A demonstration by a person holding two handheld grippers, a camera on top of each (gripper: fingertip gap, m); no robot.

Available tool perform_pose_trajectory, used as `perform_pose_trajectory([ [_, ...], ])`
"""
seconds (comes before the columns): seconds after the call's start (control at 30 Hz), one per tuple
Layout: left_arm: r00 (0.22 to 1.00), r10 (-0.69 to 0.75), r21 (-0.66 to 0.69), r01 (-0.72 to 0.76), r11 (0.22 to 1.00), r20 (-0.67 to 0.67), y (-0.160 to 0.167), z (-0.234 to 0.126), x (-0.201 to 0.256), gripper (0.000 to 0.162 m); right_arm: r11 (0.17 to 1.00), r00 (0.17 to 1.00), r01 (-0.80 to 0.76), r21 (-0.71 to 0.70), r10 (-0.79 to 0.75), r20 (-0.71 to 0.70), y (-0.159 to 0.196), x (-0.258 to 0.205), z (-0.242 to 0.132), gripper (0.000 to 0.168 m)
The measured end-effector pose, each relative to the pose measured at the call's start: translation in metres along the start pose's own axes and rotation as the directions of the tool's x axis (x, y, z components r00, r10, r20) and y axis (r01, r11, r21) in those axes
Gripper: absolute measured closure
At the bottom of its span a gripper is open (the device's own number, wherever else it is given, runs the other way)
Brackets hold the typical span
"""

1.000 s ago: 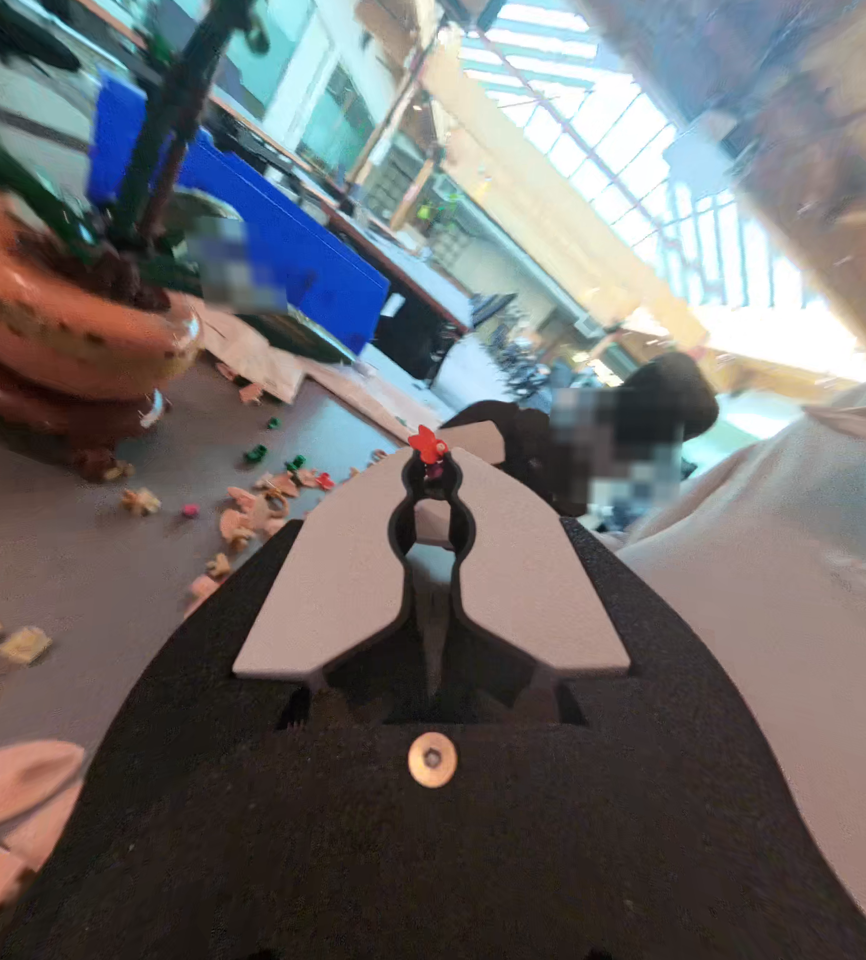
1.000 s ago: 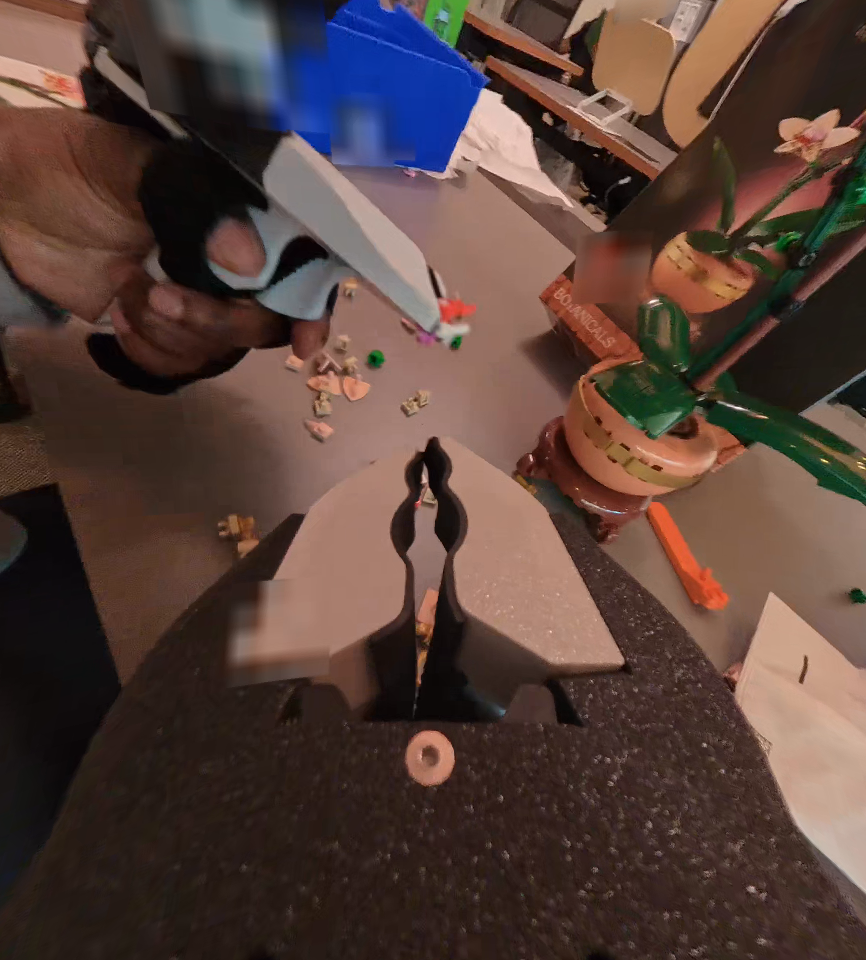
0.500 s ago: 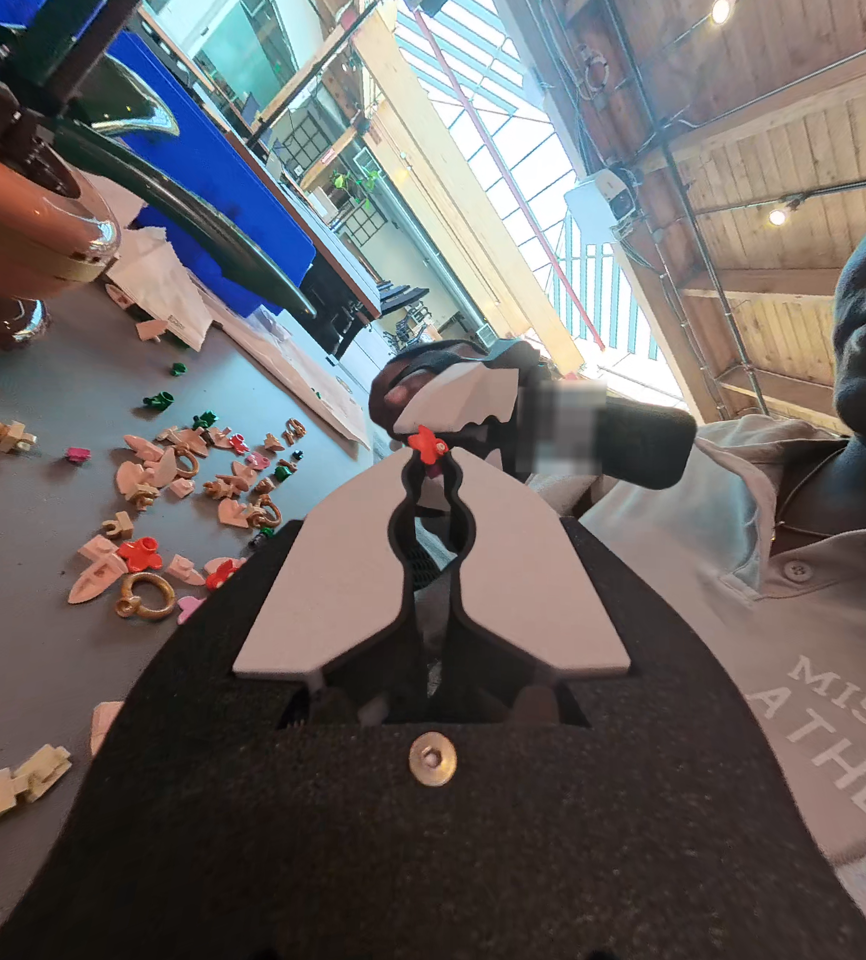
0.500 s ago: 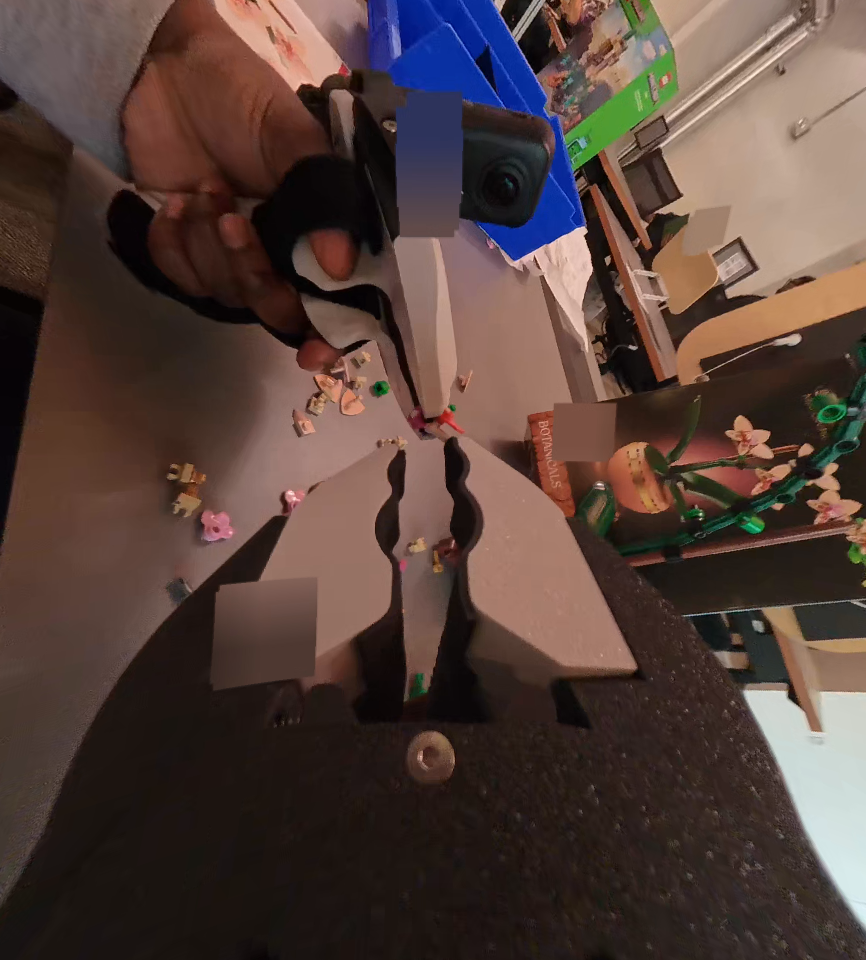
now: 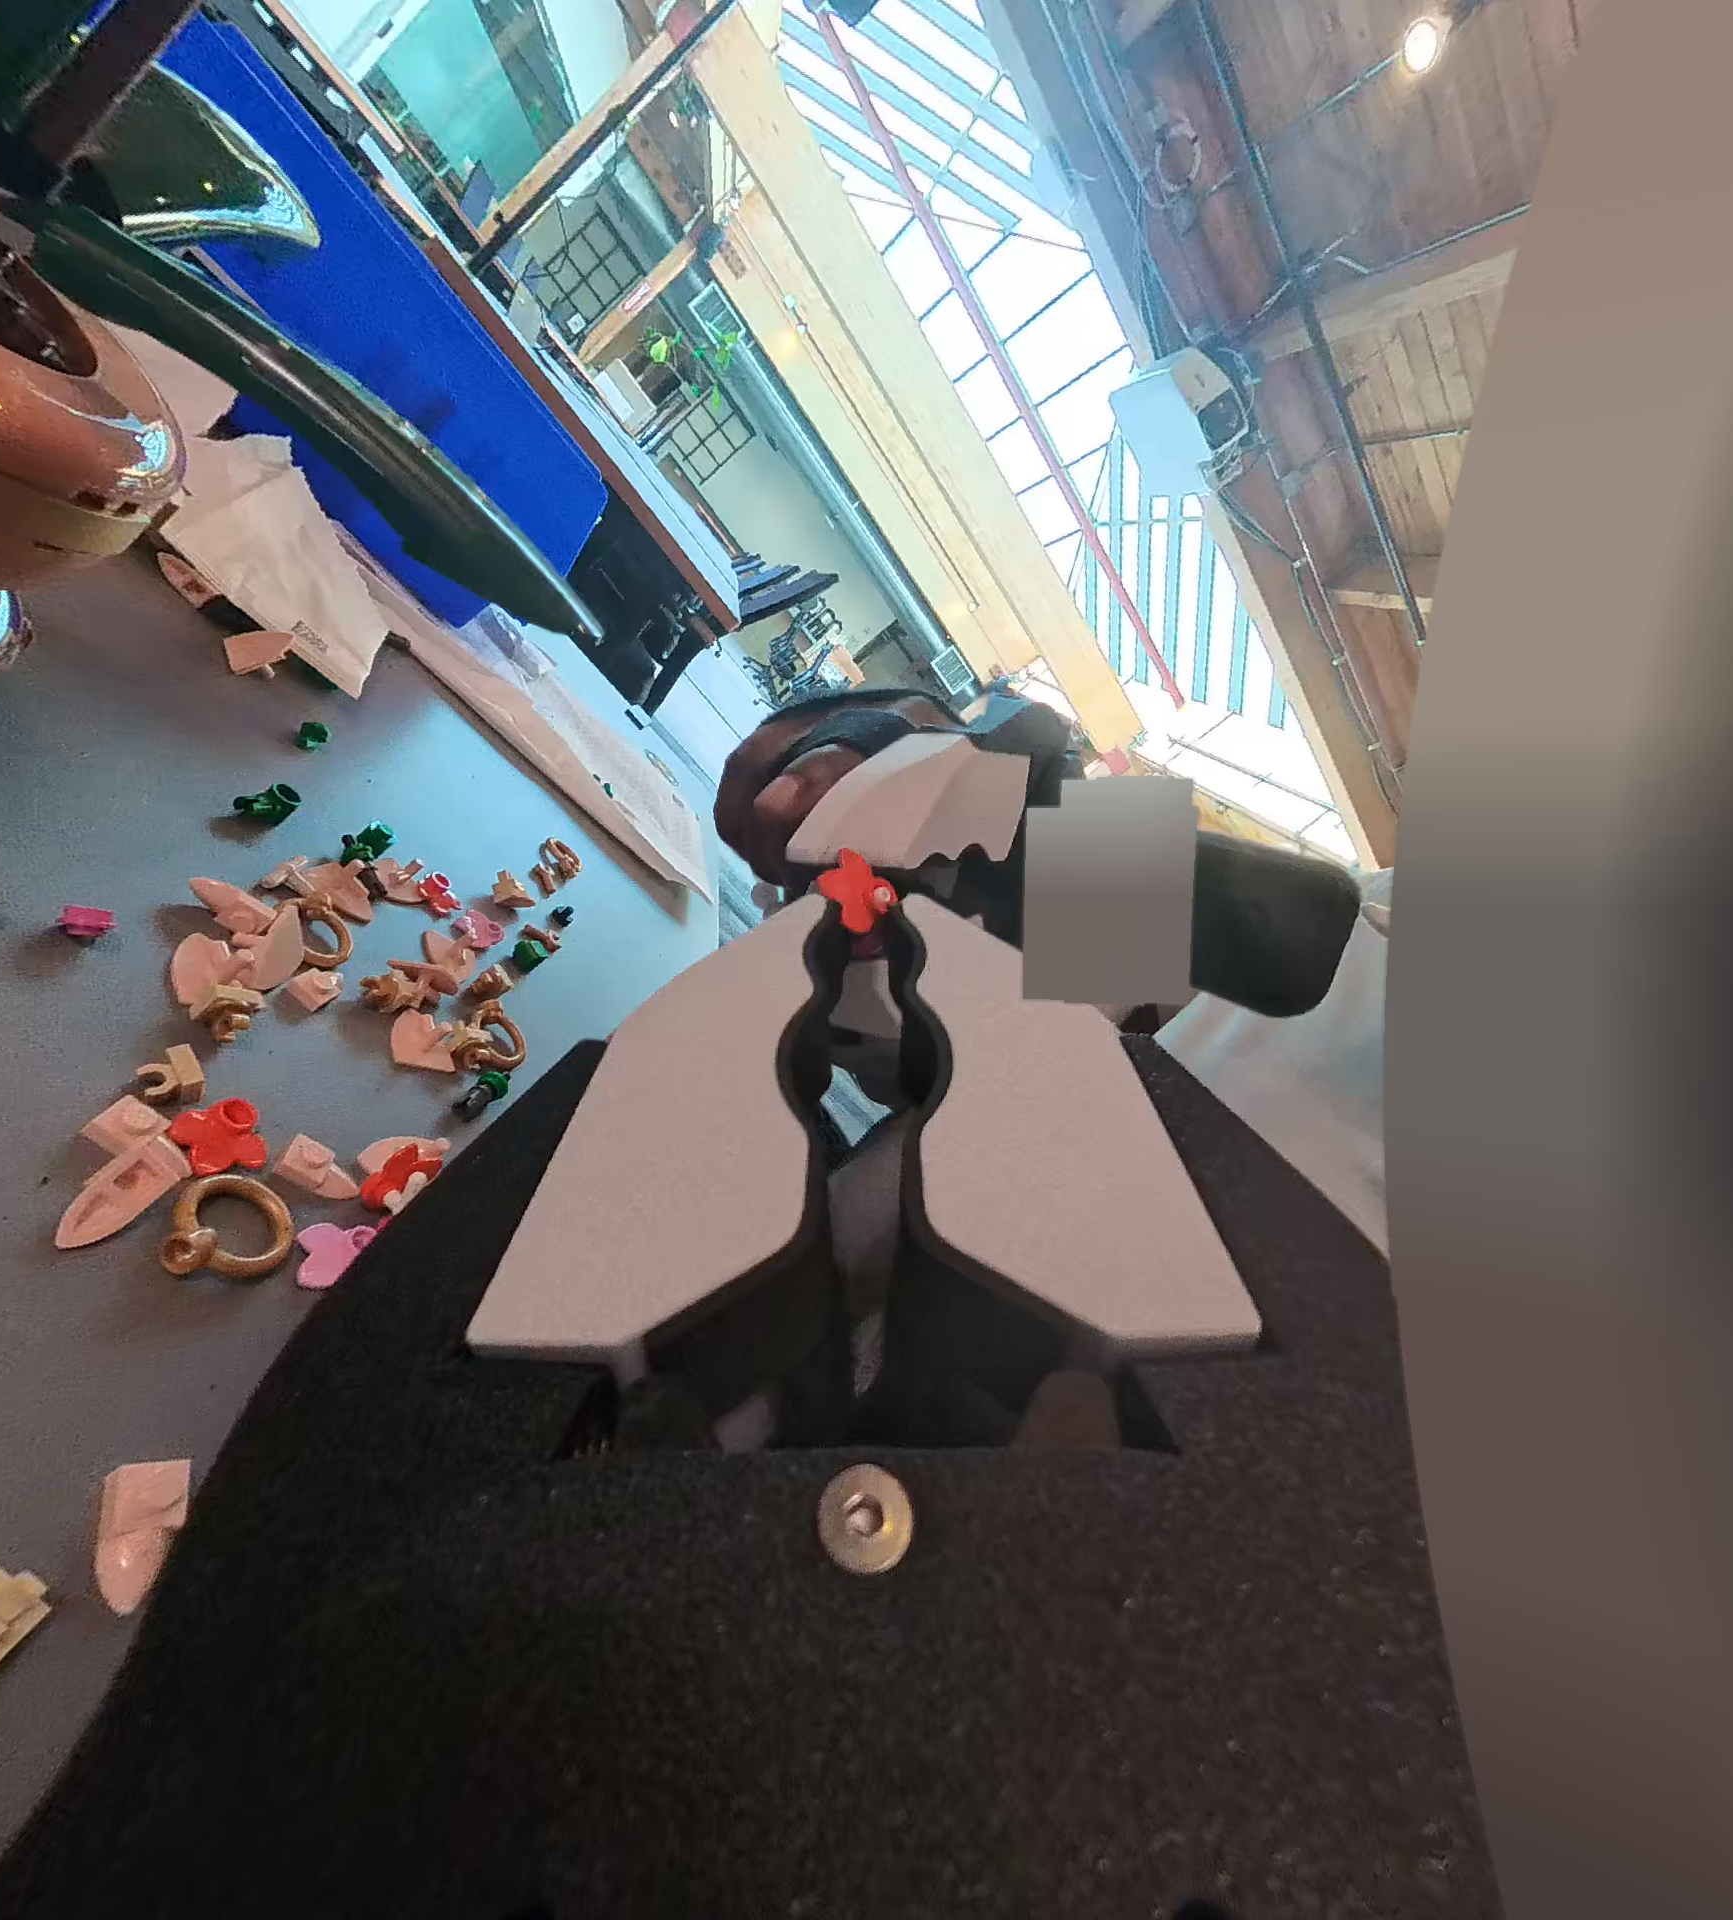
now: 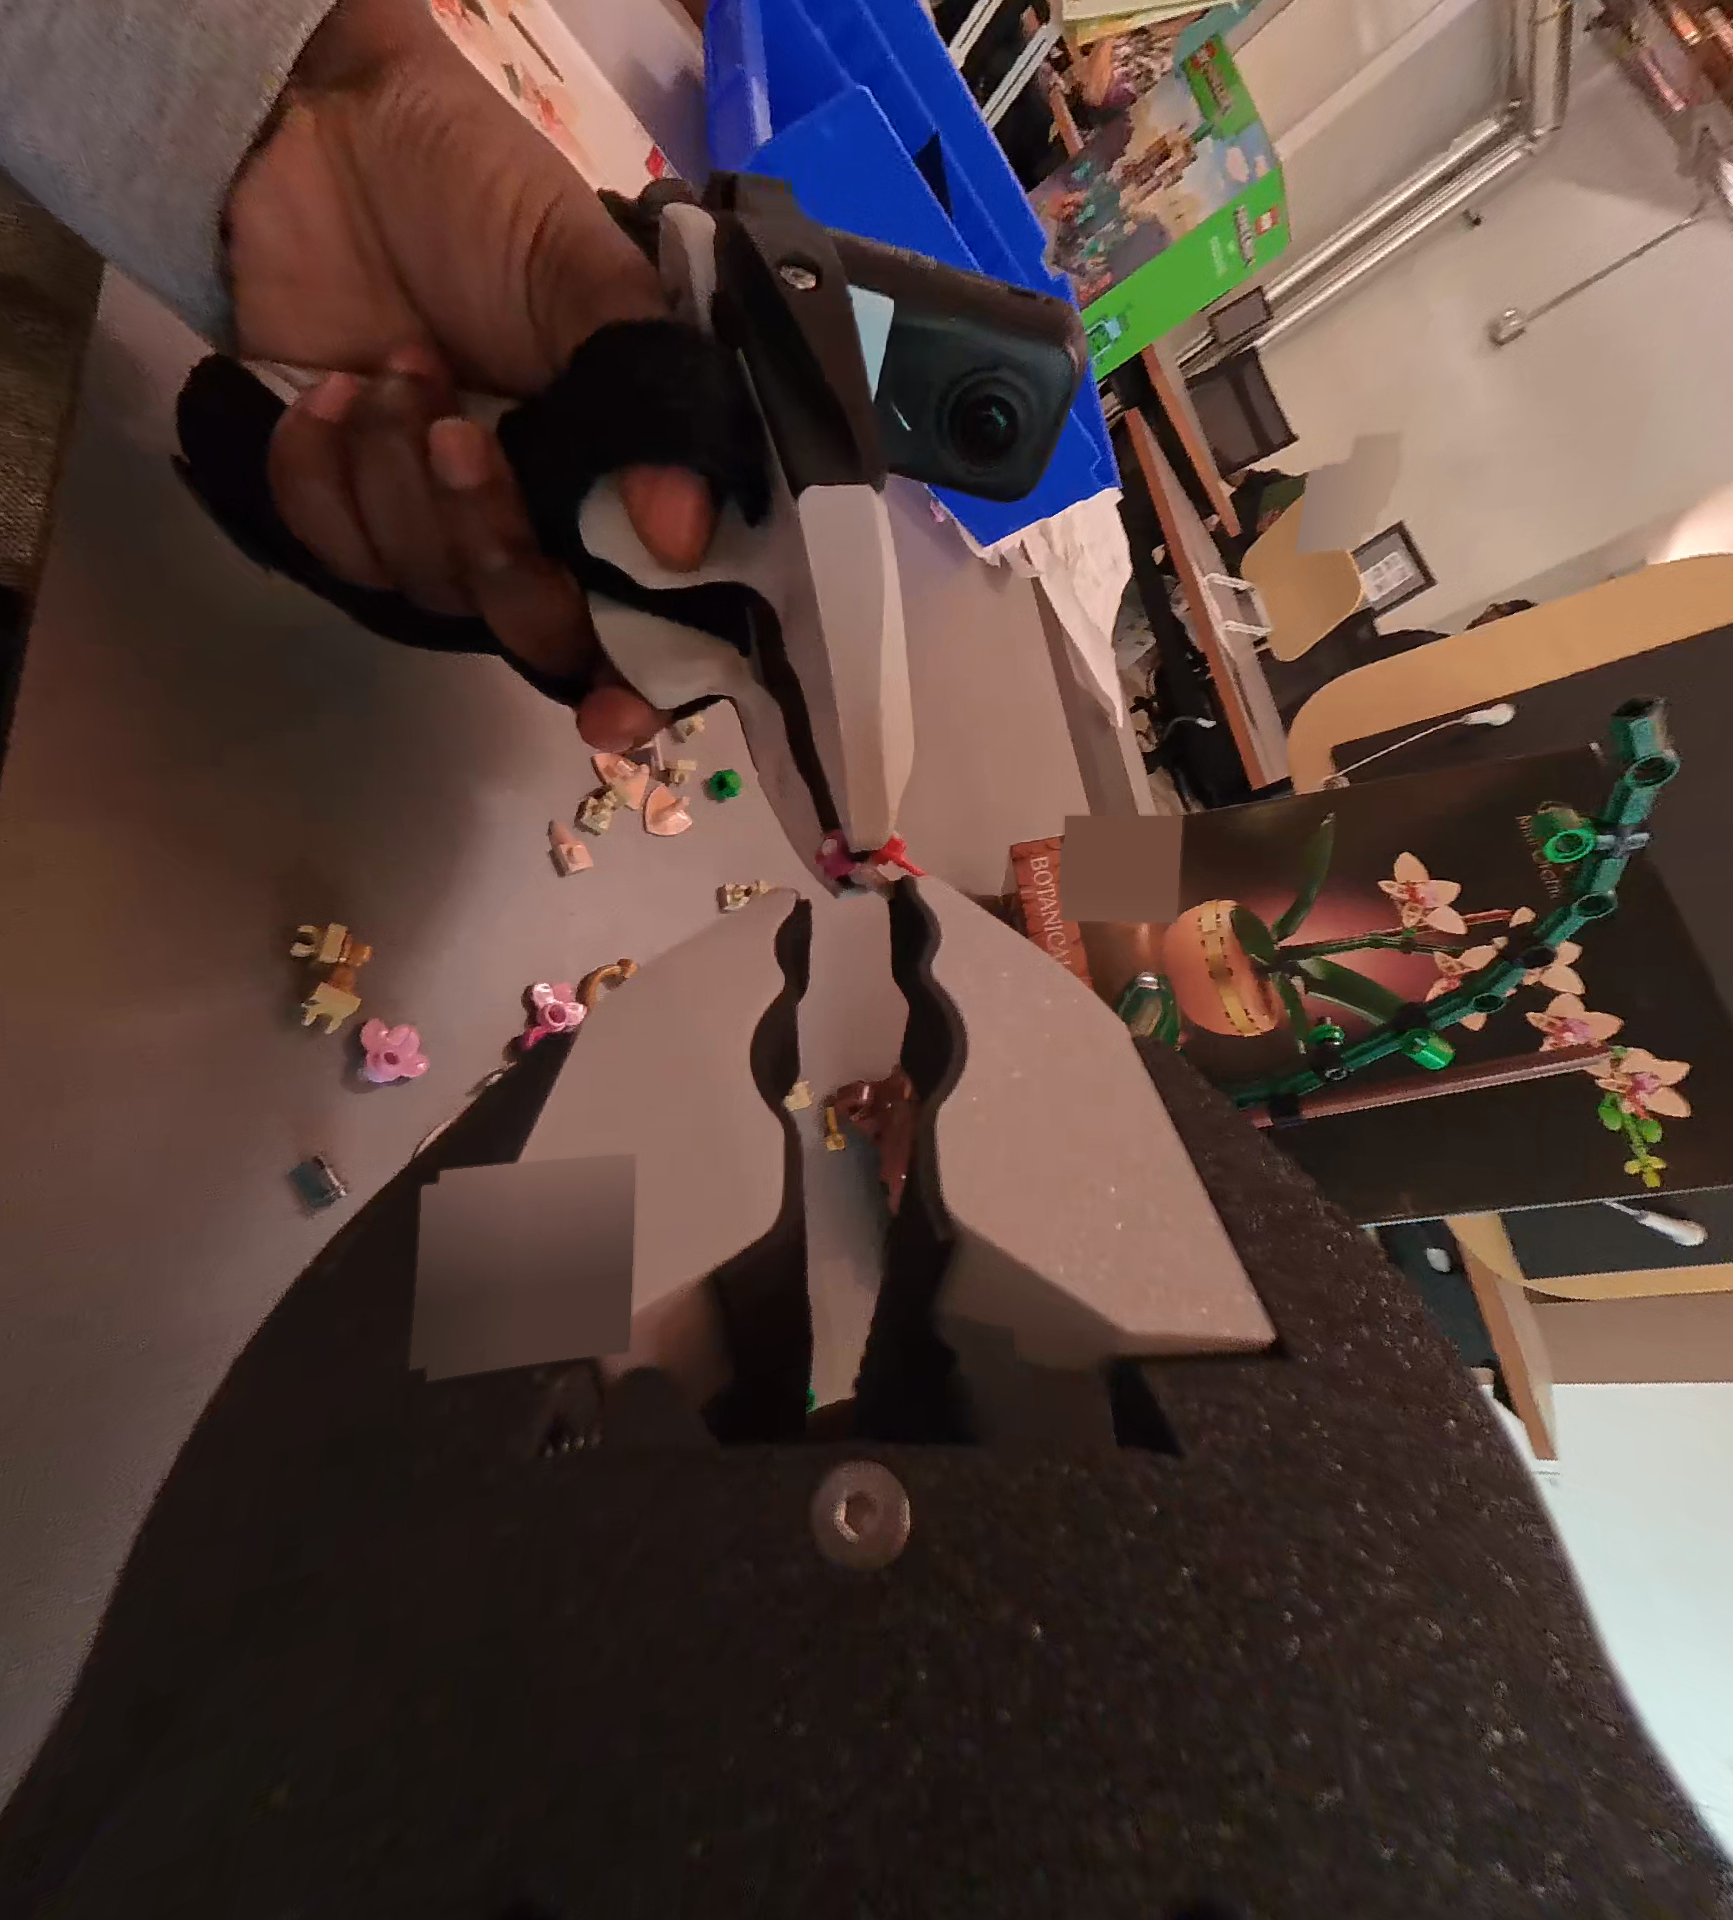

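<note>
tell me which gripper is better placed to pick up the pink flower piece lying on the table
Right, probably: the right gripper is open and empty, while the left gripper is shut on a red flower piece.

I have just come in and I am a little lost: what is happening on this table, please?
A person holds a claw in each hand above a grey table strewn with small toy brick pieces. The left claw is shut on a small red flower piece, with a pink part under it. The right claw is open and empty, its tips just short of that flower. A toy potted plant and its dark box stand nearby.
</note>
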State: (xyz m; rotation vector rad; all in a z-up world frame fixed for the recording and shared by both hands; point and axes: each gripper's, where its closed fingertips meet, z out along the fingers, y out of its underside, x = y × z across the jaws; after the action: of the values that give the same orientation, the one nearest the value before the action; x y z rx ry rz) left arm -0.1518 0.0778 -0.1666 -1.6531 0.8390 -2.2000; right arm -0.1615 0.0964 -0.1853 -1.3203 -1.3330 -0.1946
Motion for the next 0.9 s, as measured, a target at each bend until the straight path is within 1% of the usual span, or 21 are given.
perform_pose_trajectory([
  [0.1, 1.000, -0.006, -0.006, 0.006, 1.000, 0.000, -0.001, 0.002, 0.000, 0.155, 0.998, 0.998, 0.056, -0.008, -0.056, -0.006, 0.000, -0.004, 0.000, 0.142],
  [0.17, 1.000, -0.001, -0.040, 0.002, 0.999, 0.020, 0.005, 0.004, -0.002, 0.155, 0.998, 0.998, 0.055, -0.015, -0.055, 0.014, 0.001, -0.009, 0.001, 0.138],
  [0.2, 0.999, 0.020, -0.073, -0.017, 0.997, 0.047, 0.011, 0.006, -0.005, 0.158, 0.998, 0.998, 0.067, -0.008, -0.067, 0.013, -0.001, -0.011, 0.001, 0.138],
  [0.23, 0.995, 0.050, -0.119, -0.039, 0.992, 0.089, 0.020, 0.010, -0.010, 0.160, 0.994, 0.994, 0.101, 0.047, -0.103, 0.025, -0.013, -0.017, 0.000, 0.150],
  [0.27, 0.991, 0.073, -0.135, -0.058, 0.989, 0.109, 0.025, 0.016, -0.013, 0.162, 0.988, 0.992, 0.126, 0.084, -0.127, 0.006, -0.027, -0.019, -0.001, 0.151],
  [0.3, 0.993, 0.068, -0.112, -0.057, 0.992, 0.098, 0.022, 0.017, -0.012, 0.162, 0.979, 0.980, 0.200, 0.039, -0.199, -0.030, -0.027, -0.014, 0.001, 0.150],
  [0.33, 0.994, 0.063, -0.100, -0.054, 0.993, 0.091, 0.017, 0.016, -0.012, 0.162, 0.976, 0.976, 0.217, 0.020, -0.216, -0.023, -0.026, -0.011, 0.002, 0.150],
  [0.4, 0.991, 0.095, -0.114, -0.084, 0.990, 0.092, 0.014, 0.014, -0.012, 0.162, 0.990, 0.992, 0.128, 0.056, -0.128, 0.000, -0.026, -0.009, 0.003, 0.151],
  [0.43, 0.991, 0.094, -0.111, -0.084, 0.990, 0.094, 0.012, 0.013, -0.013, 0.162, 0.994, 0.996, 0.093, 0.051, -0.093, -0.006, -0.021, -0.007, 0.004, 0.151],
  [0.5, 0.991, 0.087, -0.091, -0.078, 0.993, 0.099, 0.007, 0.005, -0.015, 0.162, 0.995, 0.996, 0.086, -0.044, -0.087, -0.023, 0.001, -0.005, 0.008, 0.152],
  [0.53, 0.989, 0.091, -0.077, -0.083, 0.994, 0.112, 0.004, 0.000, -0.017, 0.162, 0.996, 0.998, 0.065, -0.056, -0.067, -0.021, 0.009, -0.007, 0.010, 0.151],
  [0.57, 0.984, 0.102, -0.062, -0.094, 0.994, 0.143, 0.002, -0.005, -0.021, 0.162, 0.999, 1.000, 0.013, -0.039, -0.013, -0.007, 0.011, -0.011, 0.011, 0.151],
  [0.63, 0.964, 0.123, -0.030, -0.119, 0.992, 0.237, -0.002, -0.018, -0.033, 0.162, 0.989, 0.989, -0.146, 0.008, 0.146, 0.000, 0.011, -0.013, 0.012, 0.150],
  [0.7, 0.914, 0.150, -0.025, -0.152, 0.988, 0.378, -0.004, -0.034, -0.052, 0.162, 0.933, 0.933, -0.359, 0.035, 0.359, 0.008, 0.014, -0.010, 0.015, 0.146],
  [0.77, 0.838, 0.218, -0.049, -0.224, 0.973, 0.499, -0.008, -0.049, -0.066, 0.162, 0.824, 0.827, -0.562, 0.066, 0.560, 0.045, 0.016, -0.006, 0.017, 0.144],
  [0.83, 0.799, 0.271, -0.024, -0.307, 0.951, 0.537, -0.017, -0.058, -0.064, 0.160, 0.694, 0.706, -0.706, 0.140, 0.705, 0.067, 0.013, 0.007, 0.015, 0.139],
  [0.87, 0.801, 0.288, 0.022, -0.351, 0.936, 0.524, -0.024, -0.059, -0.056, 0.154, 0.615, 0.638, -0.766, 0.188, 0.763, 0.106, 0.007, 0.013, 0.013, 0.133],
  [0.9, 0.816, 0.298, 0.088, -0.388, 0.917, 0.496, -0.032, -0.060, -0.046, 0.139, 0.525, 0.565, -0.819, 0.232, 0.810, 0.160, 0.001, 0.019, 0.011, 0.124],
])
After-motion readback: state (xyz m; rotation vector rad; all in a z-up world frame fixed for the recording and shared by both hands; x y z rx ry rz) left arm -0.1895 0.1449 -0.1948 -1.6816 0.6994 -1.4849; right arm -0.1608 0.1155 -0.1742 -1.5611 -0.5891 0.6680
